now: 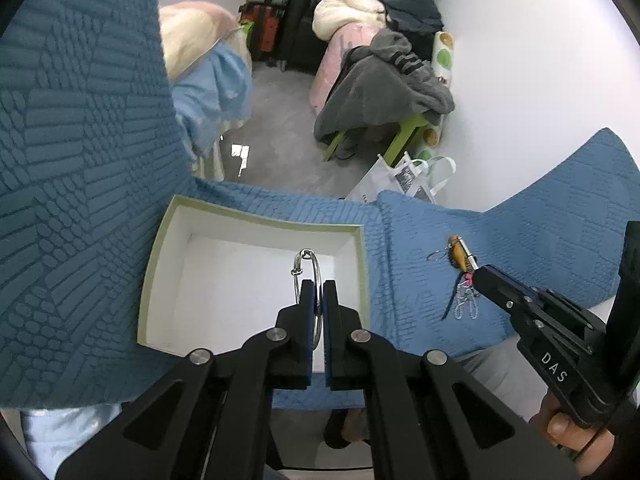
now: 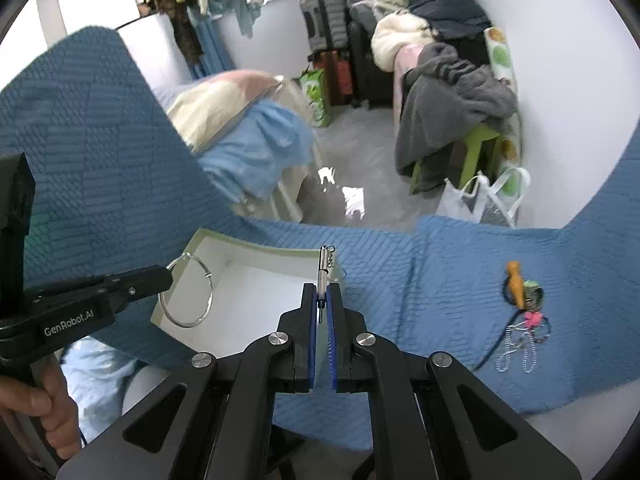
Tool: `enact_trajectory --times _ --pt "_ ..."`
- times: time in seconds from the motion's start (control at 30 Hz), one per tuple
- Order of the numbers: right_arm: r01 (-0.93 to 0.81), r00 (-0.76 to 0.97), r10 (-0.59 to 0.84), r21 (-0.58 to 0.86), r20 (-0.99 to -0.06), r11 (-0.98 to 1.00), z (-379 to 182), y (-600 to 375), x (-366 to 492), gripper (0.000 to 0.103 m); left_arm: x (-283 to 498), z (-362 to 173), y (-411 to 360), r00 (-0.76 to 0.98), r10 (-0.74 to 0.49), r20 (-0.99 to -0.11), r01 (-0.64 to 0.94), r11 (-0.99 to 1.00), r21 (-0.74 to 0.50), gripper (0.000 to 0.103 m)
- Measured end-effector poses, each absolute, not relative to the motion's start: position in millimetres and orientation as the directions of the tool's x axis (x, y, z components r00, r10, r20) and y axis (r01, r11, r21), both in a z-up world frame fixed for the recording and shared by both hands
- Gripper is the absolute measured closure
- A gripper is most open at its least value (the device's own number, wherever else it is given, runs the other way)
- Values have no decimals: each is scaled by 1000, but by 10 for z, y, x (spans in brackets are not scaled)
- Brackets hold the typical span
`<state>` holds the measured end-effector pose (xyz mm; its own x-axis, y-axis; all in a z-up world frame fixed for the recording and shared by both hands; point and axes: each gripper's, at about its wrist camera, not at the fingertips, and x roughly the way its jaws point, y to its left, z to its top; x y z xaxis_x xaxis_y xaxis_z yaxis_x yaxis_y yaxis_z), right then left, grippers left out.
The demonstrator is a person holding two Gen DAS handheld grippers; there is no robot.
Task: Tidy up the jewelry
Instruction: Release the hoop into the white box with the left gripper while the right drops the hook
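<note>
My left gripper is shut on a silver bangle, which hangs over the open white box with a pale green rim. In the right wrist view the bangle dangles from the left gripper's tip at the box's near left corner. A thin silver pin with a small chain is clamped in my right gripper, above the box's right rim. An orange piece, a pink bead and blue-white chains lie on the blue cloth to the right.
The box sits on a blue textured cloth whose far edge drops to a grey floor. Beyond stand a green stool under grey clothes, a white bag and bedding. A hand grips each tool's handle.
</note>
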<state>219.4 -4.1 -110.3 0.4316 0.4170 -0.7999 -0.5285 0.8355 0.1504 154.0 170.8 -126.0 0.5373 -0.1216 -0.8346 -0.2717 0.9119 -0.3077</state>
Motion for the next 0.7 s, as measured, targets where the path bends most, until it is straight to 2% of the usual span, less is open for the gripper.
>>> enact_trajectory --times 0.7 --pt "-536 164 298 169 -940 827 -2285 473 2423 100 1637 -2428 2187 332 -185 -925 -394 864 -314 100"
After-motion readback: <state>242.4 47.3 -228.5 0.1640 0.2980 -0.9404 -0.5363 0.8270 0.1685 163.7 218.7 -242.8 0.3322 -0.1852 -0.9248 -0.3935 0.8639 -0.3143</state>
